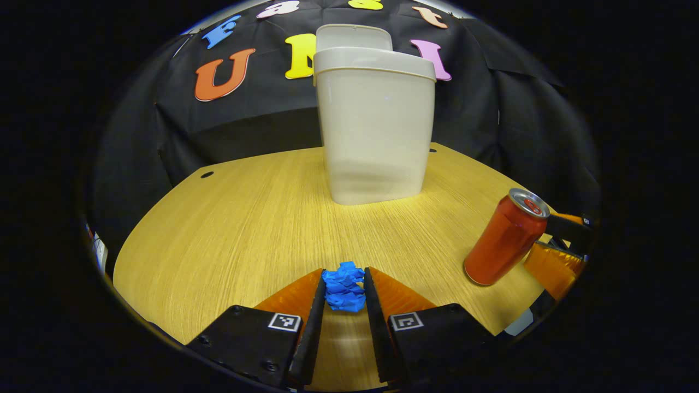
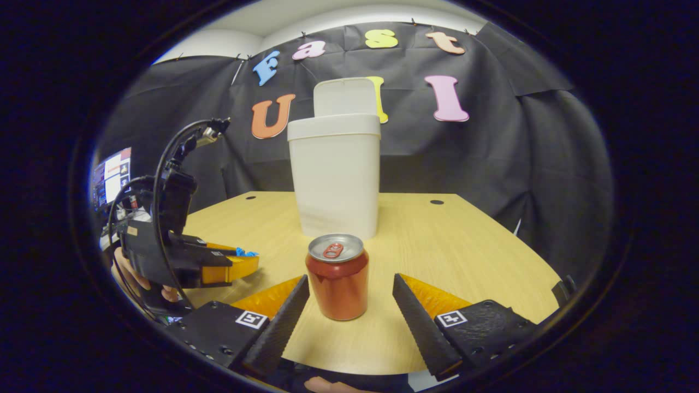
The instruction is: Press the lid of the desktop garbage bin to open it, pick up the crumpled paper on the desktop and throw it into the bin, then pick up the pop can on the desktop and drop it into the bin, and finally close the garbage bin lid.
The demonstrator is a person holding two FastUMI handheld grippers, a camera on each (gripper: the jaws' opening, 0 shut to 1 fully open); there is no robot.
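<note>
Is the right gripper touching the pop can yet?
Apart. In the right gripper view the right gripper stands open, with bare table plain between each finger and the upright pop can.

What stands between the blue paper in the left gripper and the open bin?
Nothing visible. The left gripper holds the paper, and bare table runs straight ahead to the bin, whose lid is up. The can stands off to the right, clear of that path.

Bin (image 1: 375, 128) stood at back of table (image 1: 235, 229), lid up; can (image 2: 337, 284) before it; crumpled paper (image 1: 344, 286) near front edge.
</note>
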